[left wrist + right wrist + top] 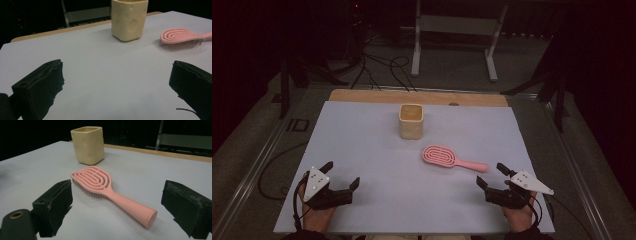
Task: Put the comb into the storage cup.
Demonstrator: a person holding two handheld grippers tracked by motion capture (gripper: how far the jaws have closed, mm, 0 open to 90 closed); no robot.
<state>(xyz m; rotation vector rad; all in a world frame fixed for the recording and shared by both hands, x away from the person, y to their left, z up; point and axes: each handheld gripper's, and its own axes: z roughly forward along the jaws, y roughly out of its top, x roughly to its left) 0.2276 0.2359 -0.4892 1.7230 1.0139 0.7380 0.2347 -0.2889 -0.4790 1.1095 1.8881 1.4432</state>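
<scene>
The right claw (117, 207) sits closest, its two black jaws spread wide with nothing pressed between them; the butt of the pink plastic paddle hairbrush (110, 193) lies in the gap ahead, not touched by either pad. The brush rests bristles down on the surface, its oval slotted head pointing toward the cream square cup (88, 144) and its handle trailing back from the cup toward the right claw.

The step in hand looks like a pick-up of the brush by its handle. To do it well, I would slide the claw forward until both pads flank the straight handle partway up from the rounded end, keep the jaws level with the surface, and close squarely across the width so the smooth plastic does not twist out.

The left claw (336, 182) rests on the near side of the cup, well apart from the brush, also wide and empty.

The surface (362, 140) is a pale lilac sheet over a wooden board (362, 95). Beyond the cup, the room is dark: cables (382, 67) on a grey floor (452, 65) and a white metal frame (457, 30).
</scene>
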